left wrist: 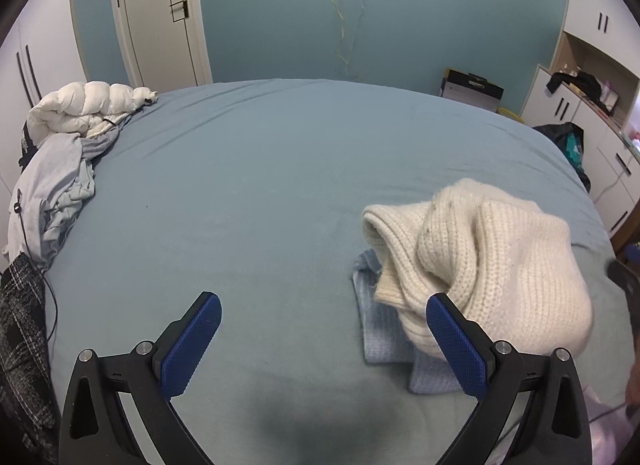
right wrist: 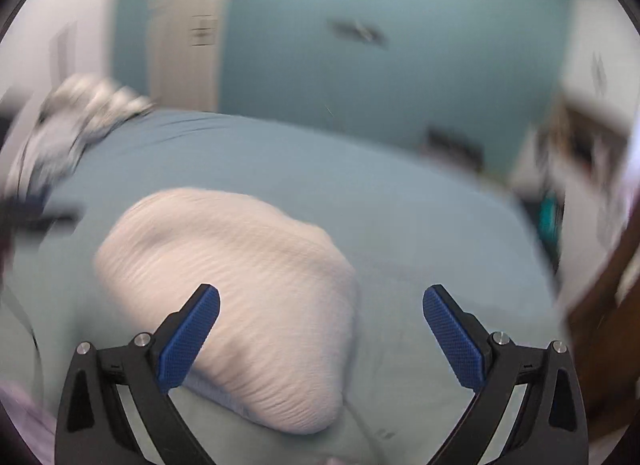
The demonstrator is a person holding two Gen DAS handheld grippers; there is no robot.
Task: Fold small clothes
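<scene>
From the left wrist, the left tool [left wrist: 323, 315] hangs with jaws spread wide and nothing between them above the blue bed [left wrist: 256, 169]; a cream knitted sweater [left wrist: 480, 261] lies crumpled on a pale blue garment [left wrist: 380, 337] beside its right finger. From the right wrist, blurred, the right tool [right wrist: 321, 305] gapes empty over the sweater [right wrist: 240, 289].
</scene>
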